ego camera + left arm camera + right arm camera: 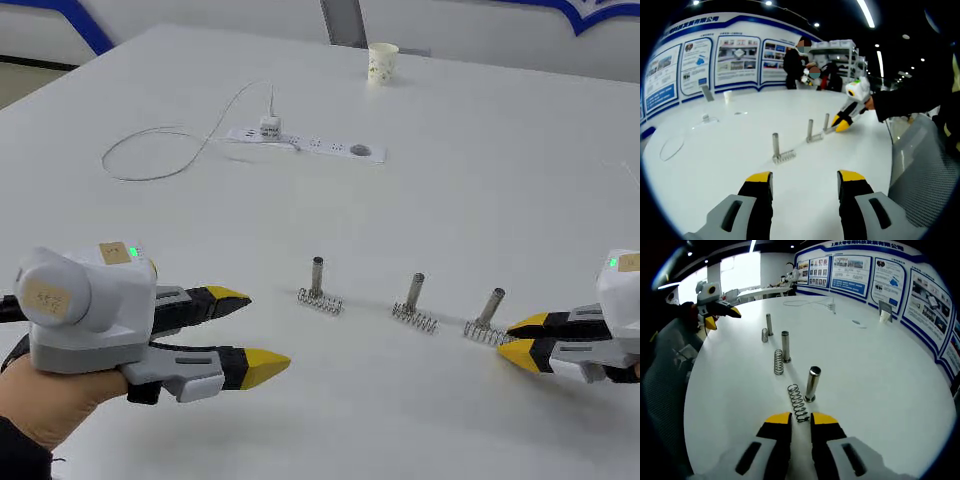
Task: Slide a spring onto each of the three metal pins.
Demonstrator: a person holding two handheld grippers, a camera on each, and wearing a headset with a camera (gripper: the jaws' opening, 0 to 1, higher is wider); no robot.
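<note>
Three metal pins stand upright in a row on the white table point(470, 160): left pin point(317, 273), middle pin point(415, 290), right pin point(491, 305). A spring lies flat at each base: left spring point(320, 300), middle spring point(415, 319), right spring point(487, 333). My left gripper point(255, 333) is open and empty, short of the left pin point(775, 145). My right gripper point(522, 337) is low at the right spring point(796, 402). Its jaws stand narrowly apart around the spring's near end, and the spring rests on the table beside the right pin point(812, 384).
A white power strip point(305, 143) with a plugged-in charger and a looping cable point(150, 160) lies farther back. A paper cup point(382, 62) stands near the far edge. People point(800, 65) stand beyond the table by wall posters. A mesh chair back point(925, 170) is at the right.
</note>
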